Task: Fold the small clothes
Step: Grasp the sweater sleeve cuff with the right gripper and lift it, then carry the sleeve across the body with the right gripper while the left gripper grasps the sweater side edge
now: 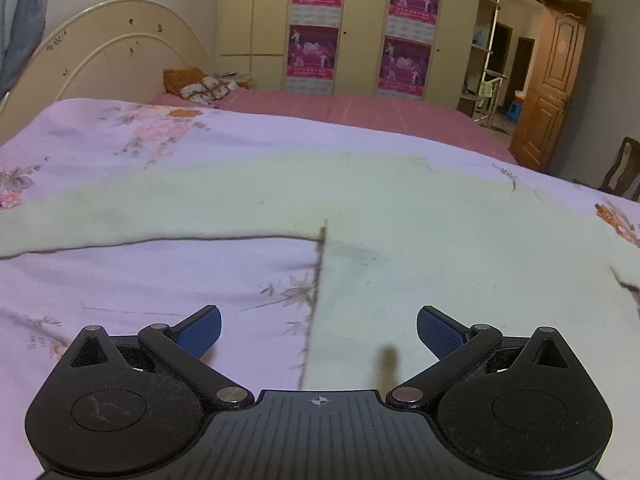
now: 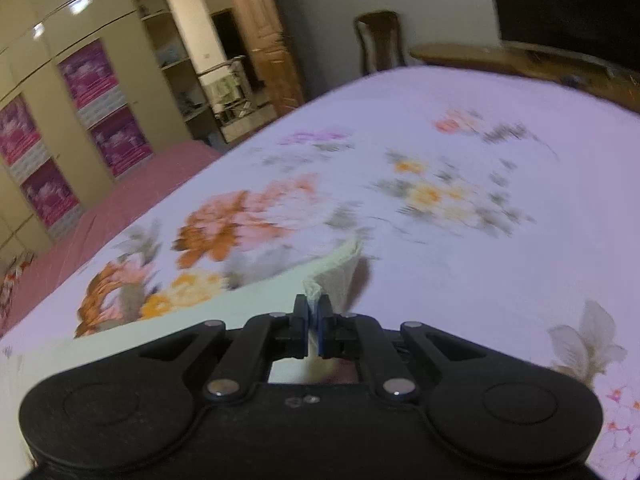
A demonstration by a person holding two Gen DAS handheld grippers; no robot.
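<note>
A pale cream long-sleeved top (image 1: 400, 216) lies spread flat on the lilac flowered bedsheet (image 1: 120, 280), one sleeve stretching out to the left. My left gripper (image 1: 319, 330) hovers low over the top's left side edge, open, with nothing between its blue pads. In the right wrist view my right gripper (image 2: 313, 312) is shut on the cuff end of the top's other sleeve (image 2: 332, 268), which is lifted off the sheet (image 2: 440, 280) and trails back to the left. This view is motion-blurred.
Beyond the sheet a pink bedspread (image 1: 360, 112) reaches a cream headboard (image 1: 112, 52) with pillows (image 1: 200, 84). Wardrobes with pink posters (image 1: 316, 20) line the far wall. A wooden door (image 1: 552, 80), a chair (image 2: 380, 40) and a wooden table (image 2: 500, 56) stand past the bed's edge.
</note>
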